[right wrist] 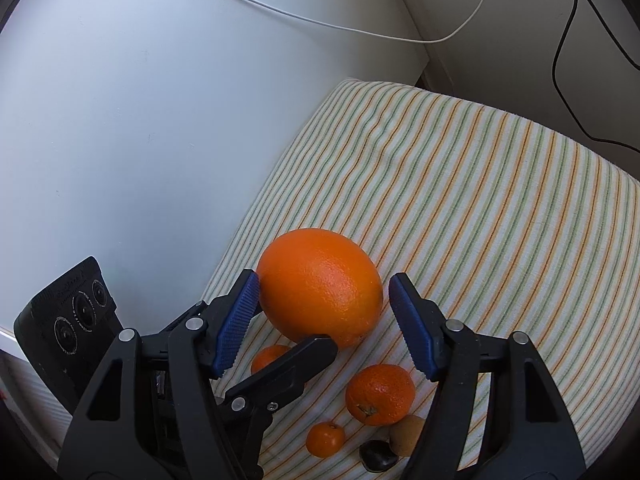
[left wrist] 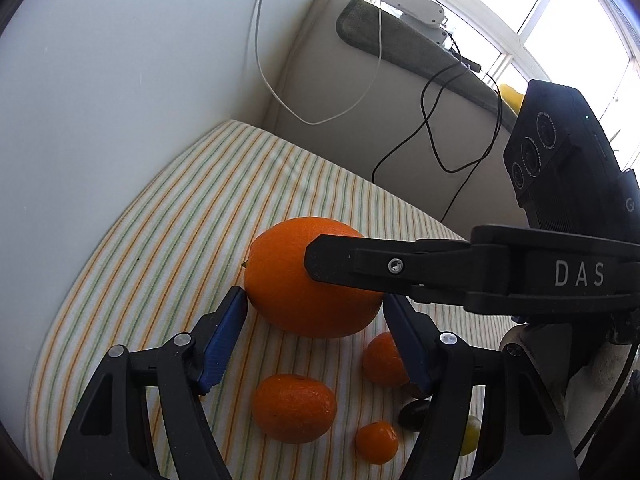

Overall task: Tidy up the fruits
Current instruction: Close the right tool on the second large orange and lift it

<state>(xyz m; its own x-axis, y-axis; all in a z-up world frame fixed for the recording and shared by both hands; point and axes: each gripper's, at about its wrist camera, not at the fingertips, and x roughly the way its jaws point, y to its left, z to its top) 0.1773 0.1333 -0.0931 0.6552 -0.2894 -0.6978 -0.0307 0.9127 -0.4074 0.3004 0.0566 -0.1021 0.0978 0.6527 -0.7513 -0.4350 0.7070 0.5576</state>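
While the large orange point(left wrist: 314, 278) rests on the striped cloth point(left wrist: 168, 216), both grippers straddle it — left gripper point(left wrist: 316, 336) wide, pads just clear; right gripper point(right wrist: 322, 320) likewise unclamped — smaller oranges point(right wrist: 379, 394) lie just beside it.

The left gripper point(left wrist: 314, 314) points steeply downward, its blue pads point(left wrist: 222, 340) spread wide apart. The right gripper point(right wrist: 324, 308) tilts down likewise, jaws parted, the left pad touching, the right pad clear. The right gripper's black finger point(left wrist: 360, 264) crosses ahead of the left.
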